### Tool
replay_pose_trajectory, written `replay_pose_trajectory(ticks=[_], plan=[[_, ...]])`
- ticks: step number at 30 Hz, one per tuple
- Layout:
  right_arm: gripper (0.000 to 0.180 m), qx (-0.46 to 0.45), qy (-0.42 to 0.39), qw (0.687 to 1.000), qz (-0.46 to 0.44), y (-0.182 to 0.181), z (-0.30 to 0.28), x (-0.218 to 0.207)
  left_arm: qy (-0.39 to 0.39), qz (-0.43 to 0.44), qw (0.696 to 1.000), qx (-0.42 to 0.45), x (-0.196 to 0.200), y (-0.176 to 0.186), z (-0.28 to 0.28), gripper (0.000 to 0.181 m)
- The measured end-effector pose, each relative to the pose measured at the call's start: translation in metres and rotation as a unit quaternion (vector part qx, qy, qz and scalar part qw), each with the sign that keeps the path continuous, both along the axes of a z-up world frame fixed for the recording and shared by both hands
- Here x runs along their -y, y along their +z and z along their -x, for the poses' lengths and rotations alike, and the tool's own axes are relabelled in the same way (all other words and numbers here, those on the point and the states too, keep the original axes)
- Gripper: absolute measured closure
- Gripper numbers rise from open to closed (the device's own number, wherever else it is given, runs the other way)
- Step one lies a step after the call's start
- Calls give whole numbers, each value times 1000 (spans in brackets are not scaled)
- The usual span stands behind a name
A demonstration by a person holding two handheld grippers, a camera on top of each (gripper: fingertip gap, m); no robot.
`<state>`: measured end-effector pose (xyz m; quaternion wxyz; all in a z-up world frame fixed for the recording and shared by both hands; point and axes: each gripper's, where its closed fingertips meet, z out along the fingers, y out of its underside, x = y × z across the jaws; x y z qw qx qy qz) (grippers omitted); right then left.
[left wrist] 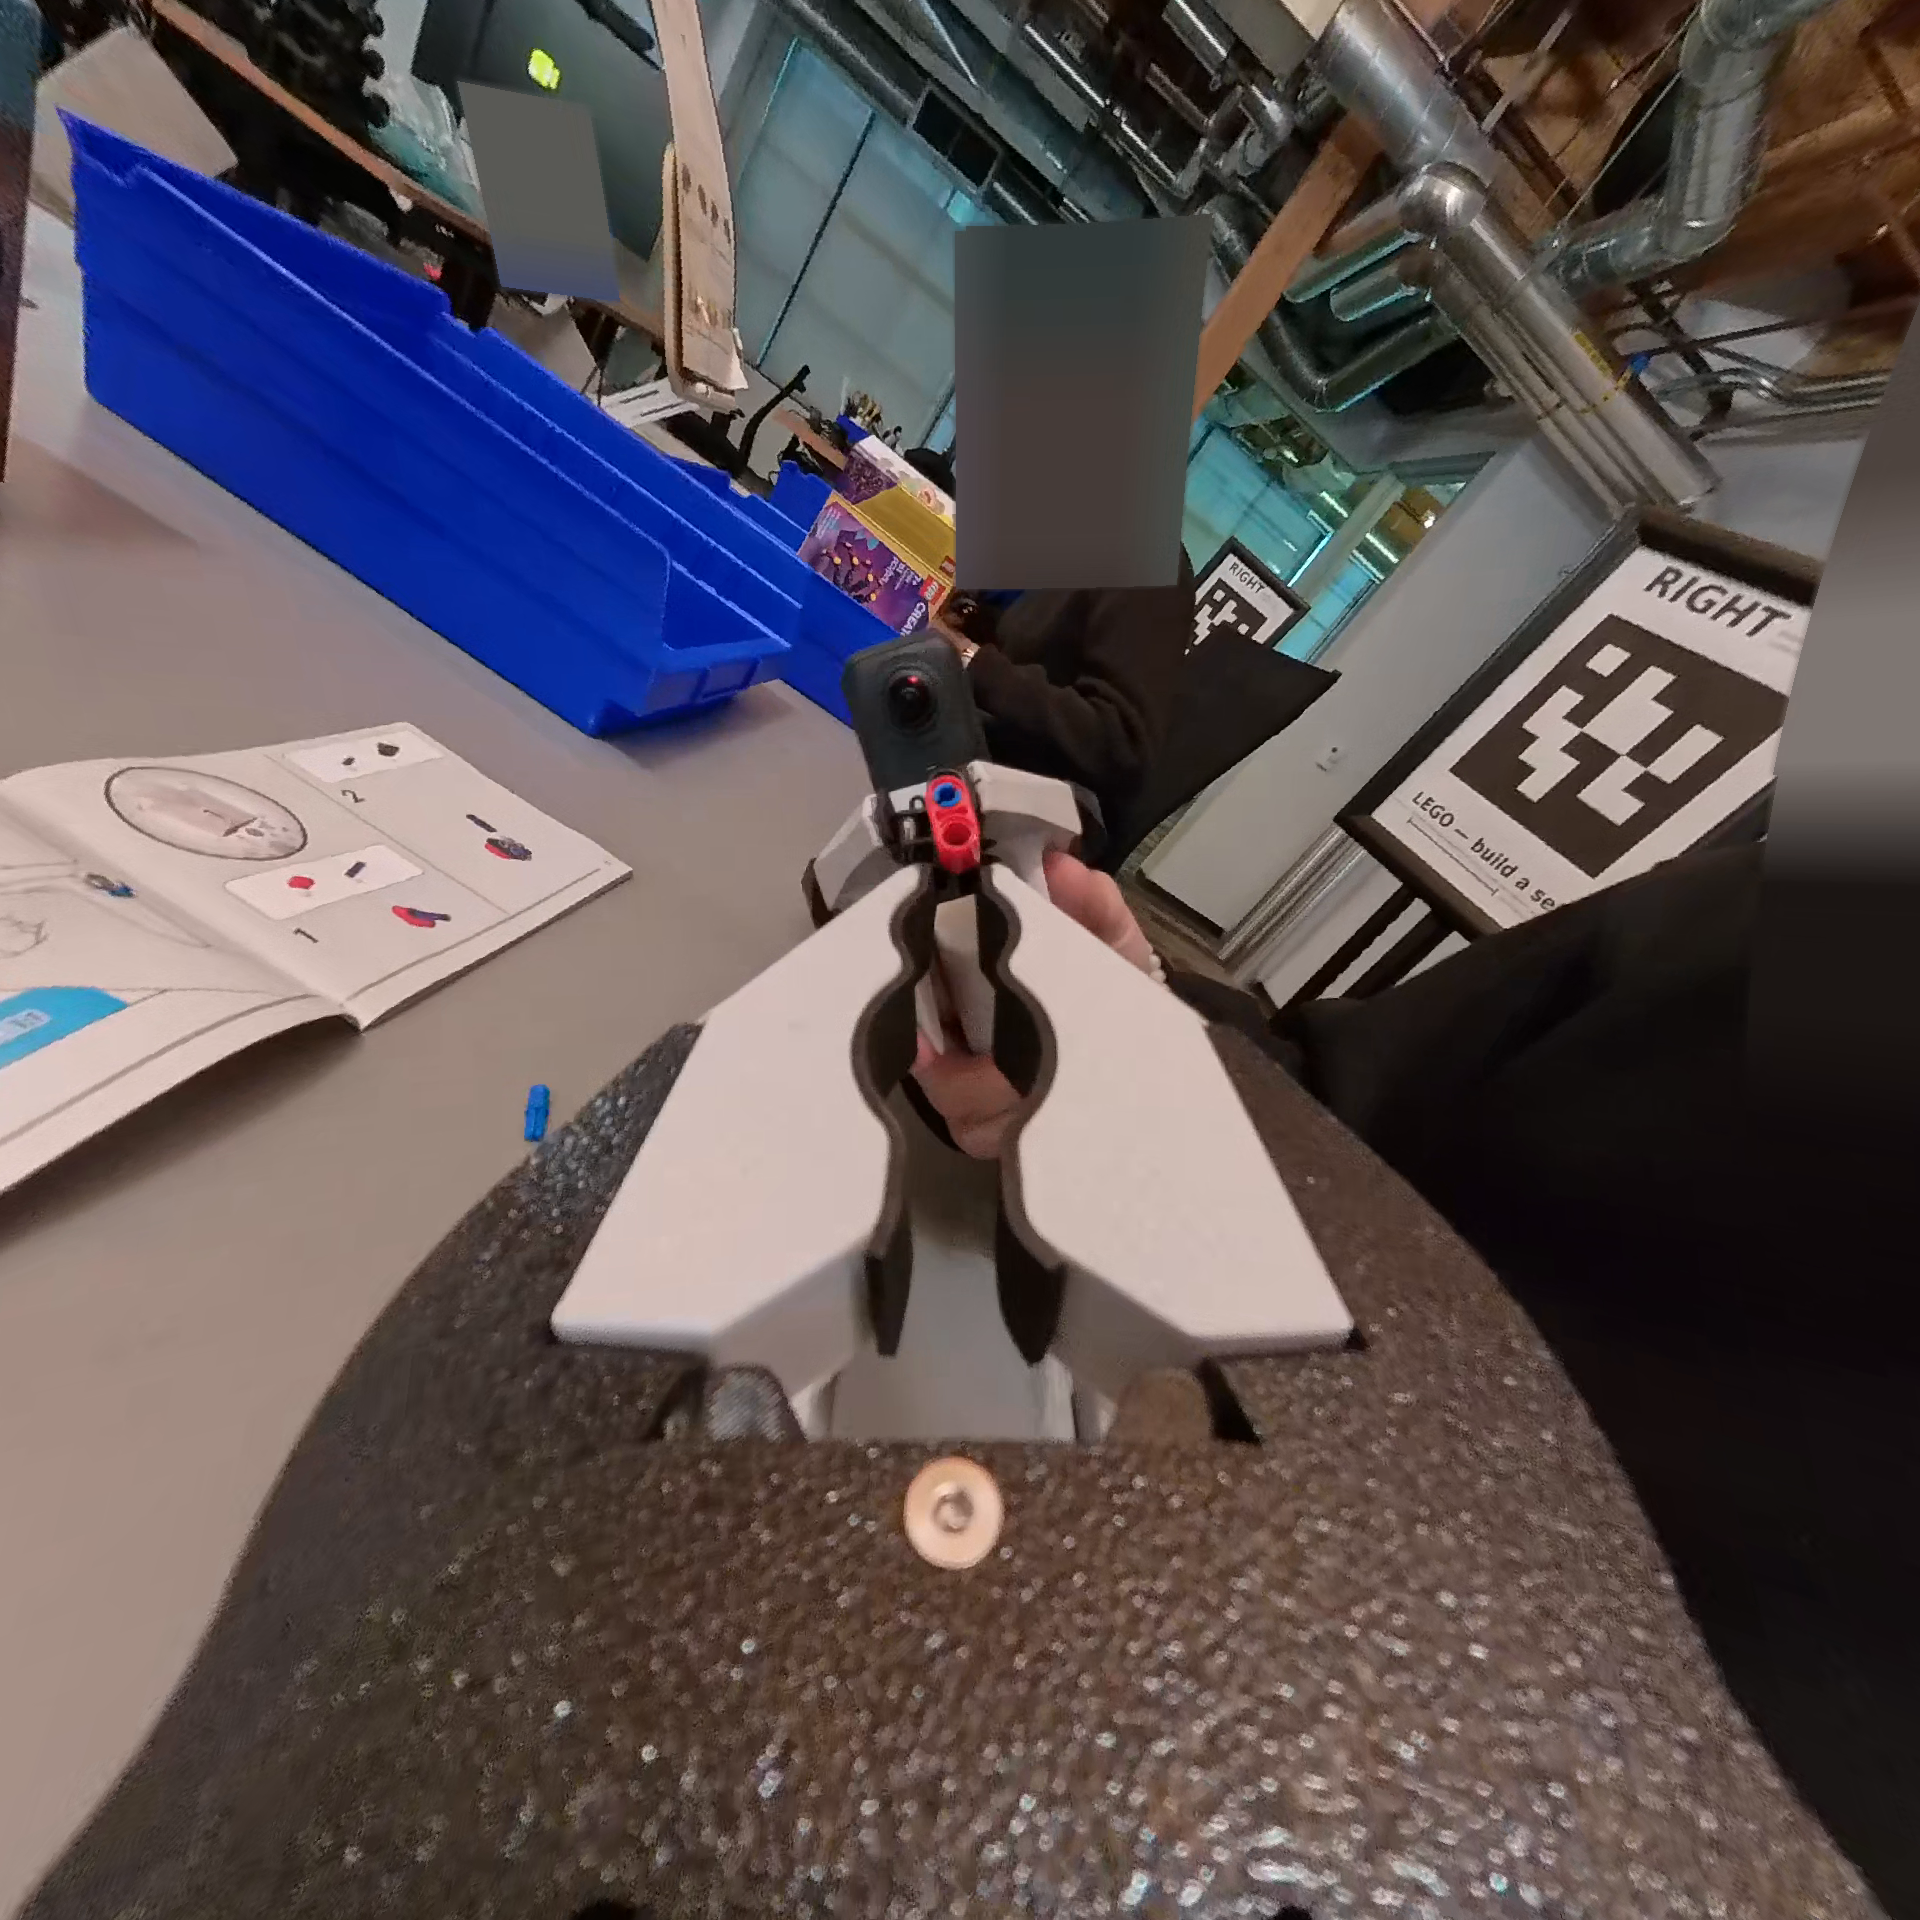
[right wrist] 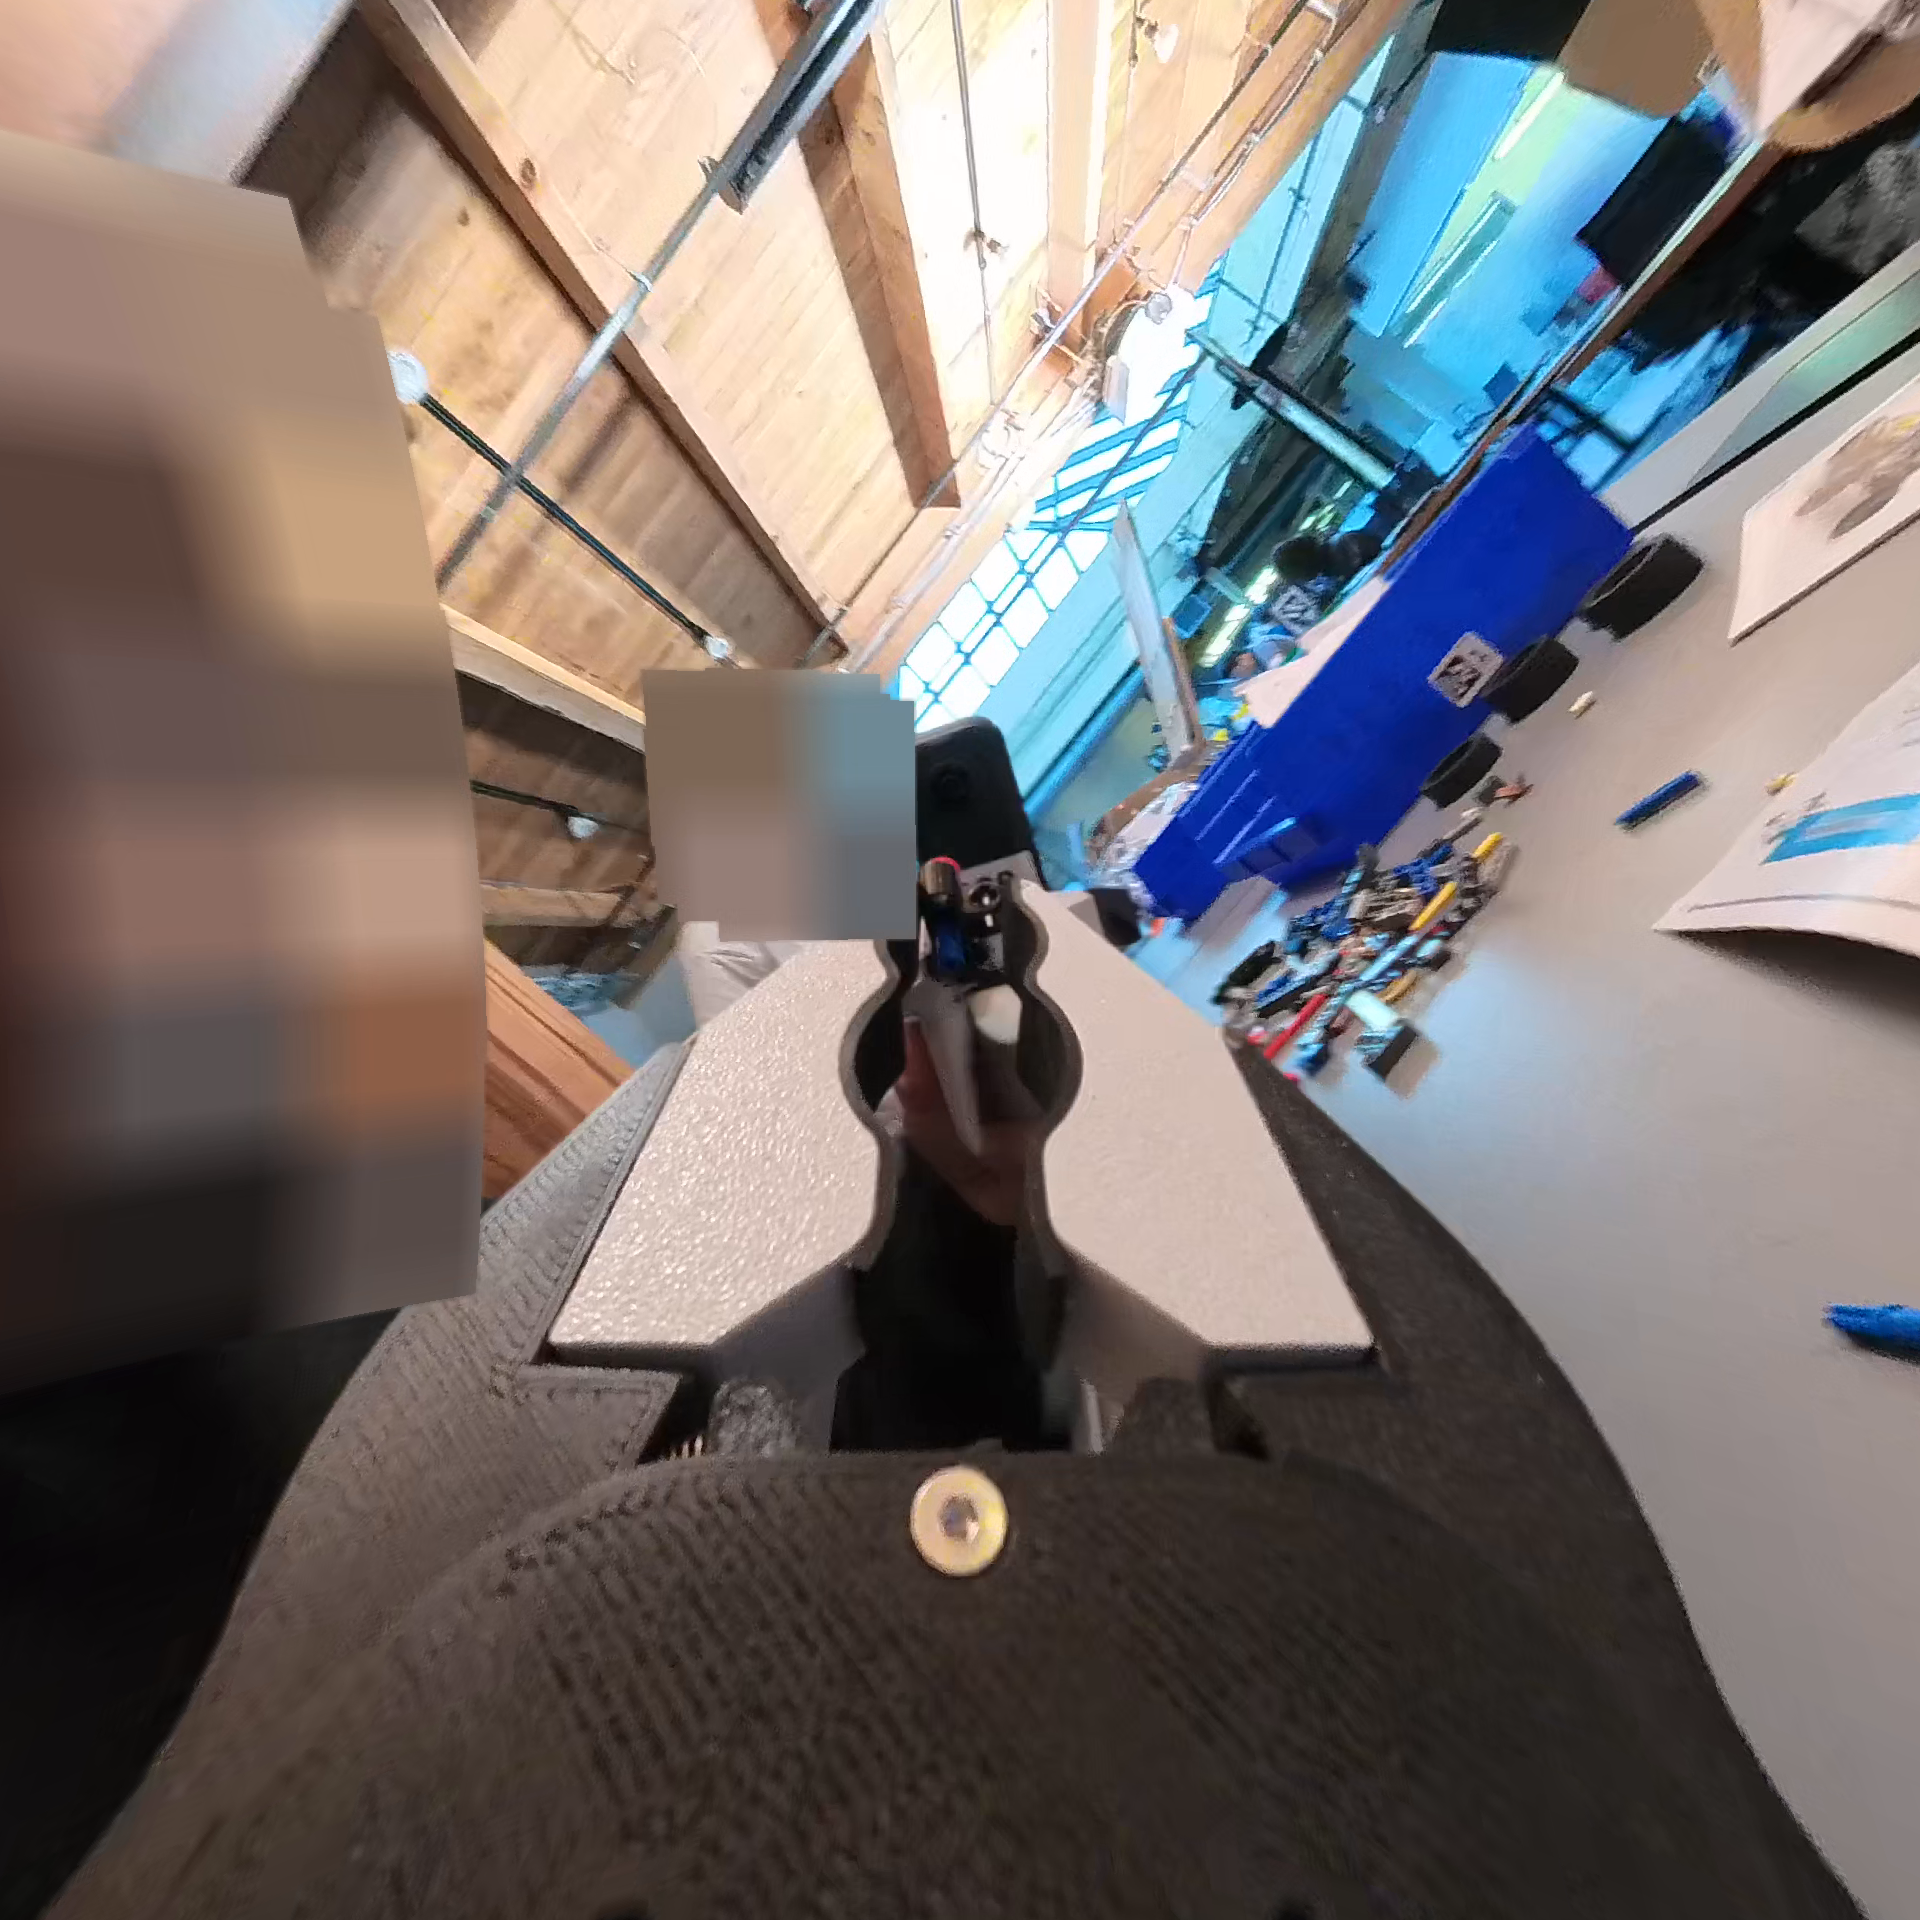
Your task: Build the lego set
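Evidently both grippers meet tip to tip above the counter (left wrist: pixel 312 1299) to mate parts: left gripper (left wrist: pixel 951 868) fingers pinch a red connector (left wrist: pixel 954 829), while right gripper (right wrist: pixel 961 925) fingers pinch a blue pin (right wrist: pixel 945 935).

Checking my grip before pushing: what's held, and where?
Red lego connector with a blue pin is pinched at its lower end by the left claw; the right claw meets it too, its exact hold unclear.

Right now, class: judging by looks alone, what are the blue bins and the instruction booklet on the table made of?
Blue bins: apparently moulded plastic, with a uniform colour, slight sheen and crisp ridged walls. Instruction booklet: printed paper, matt, with thin pages lying open and creased at the fold.
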<state>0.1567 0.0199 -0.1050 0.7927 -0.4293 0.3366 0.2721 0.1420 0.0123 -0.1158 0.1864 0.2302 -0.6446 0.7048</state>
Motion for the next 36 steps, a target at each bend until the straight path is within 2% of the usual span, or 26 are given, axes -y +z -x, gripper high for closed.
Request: replay_pose_trajectory(ticks=[1,6,8,11,18,20,22,23,26,28,30,33,36], plan=[[167,15,-9,1000,12,0,0,0,-2,4,1000,-4,-1,1,0,175],[165,55,-25,997,54,-2,0,-1,-26,18,999,-33,-1,3,5,161],[165,72,-21,995,68,-2,3,-3,-18,5,999,-34,-2,-2,2,175],[166,82,-28,992,94,-6,2,-4,-19,0,999,-40,-3,-5,0,175],[166,27,9,998,57,-9,2,-3,-29,19,999,-32,-2,-9,0,175],[166,30,3,997,77,-14,-3,1,-17,13,999,-31,2,-14,-4,175],[166,69,-54,988,129,-12,-18,21,2,-47,999,25,9,-30,-5,158],[166,93,-94,976,174,-13,-29,39,5,-93,993,72,13,-42,-3,159],[166,159,-220,901,338,-22,-61,106,10,-235,947,217,32,-79,2,158],[166,170,-249,869,393,-30,-67,135,-2,-311,913,263,46,-103,1,157],[167,169,-250,867,398,-36,-67,145,-12,-359,892,274,58,-118,-6,153],[167,163,-221,878,392,-47,-64,145,-22,-394,885,245,70,-130,-14,152],[166,171,-215,871,408,-51,-64,147,-13,-421,877,231,75,-138,-23,160]])
